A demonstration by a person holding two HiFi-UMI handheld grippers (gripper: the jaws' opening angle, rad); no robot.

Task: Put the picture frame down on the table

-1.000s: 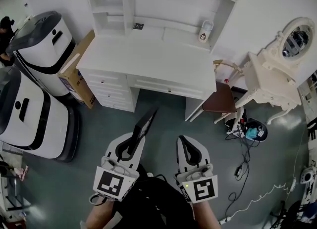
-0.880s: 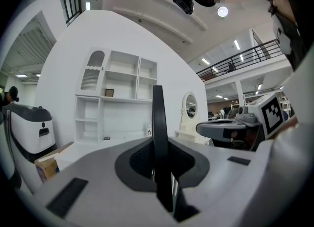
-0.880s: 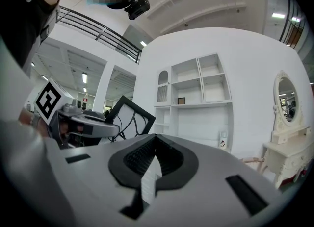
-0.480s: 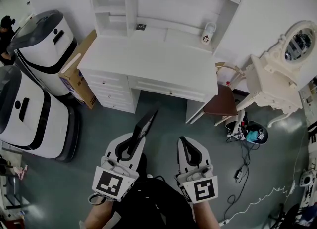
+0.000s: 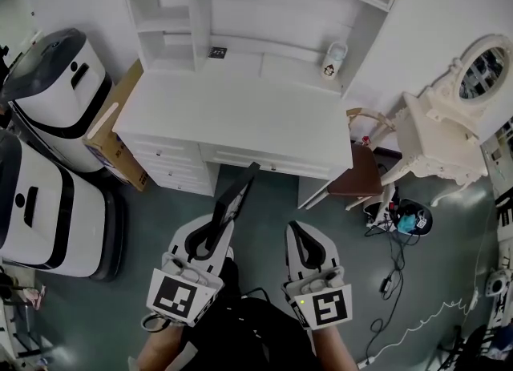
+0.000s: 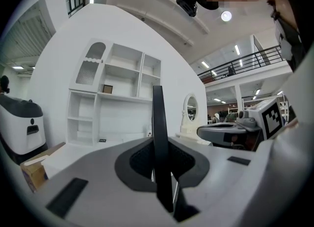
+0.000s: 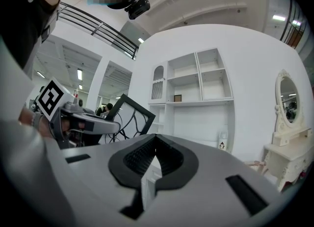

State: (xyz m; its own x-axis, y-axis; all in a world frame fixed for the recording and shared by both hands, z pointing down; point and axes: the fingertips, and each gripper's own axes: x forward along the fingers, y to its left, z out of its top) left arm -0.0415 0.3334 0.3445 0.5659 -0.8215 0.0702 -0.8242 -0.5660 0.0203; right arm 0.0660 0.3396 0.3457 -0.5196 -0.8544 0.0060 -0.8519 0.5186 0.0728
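A black picture frame (image 5: pixel 237 198) stands edge-on in my left gripper (image 5: pixel 215 235), which is shut on its lower edge. In the left gripper view the frame (image 6: pixel 158 138) rises as a thin dark bar between the jaws. Its top corner reaches the front edge of the white desk (image 5: pixel 240 113) in the head view. My right gripper (image 5: pixel 304 251) is alongside, shut with nothing in it. The right gripper view shows the frame (image 7: pixel 128 115) off to the left, with black curling lines on a white picture, and the shut right gripper (image 7: pixel 153 164).
Two white and black machines (image 5: pixel 48 97) and a cardboard box (image 5: pixel 112 133) stand left of the desk. A brown chair (image 5: pixel 357 173) and a white vanity with mirror (image 5: pixel 449 129) are at the right. Cables (image 5: pixel 393 225) lie on the floor. A small bottle (image 5: pixel 333 58) stands at the desk's back.
The desk has come nearer in the head view, and the frame's top now overlaps its front edge. Both grippers keep the same pose and grip.
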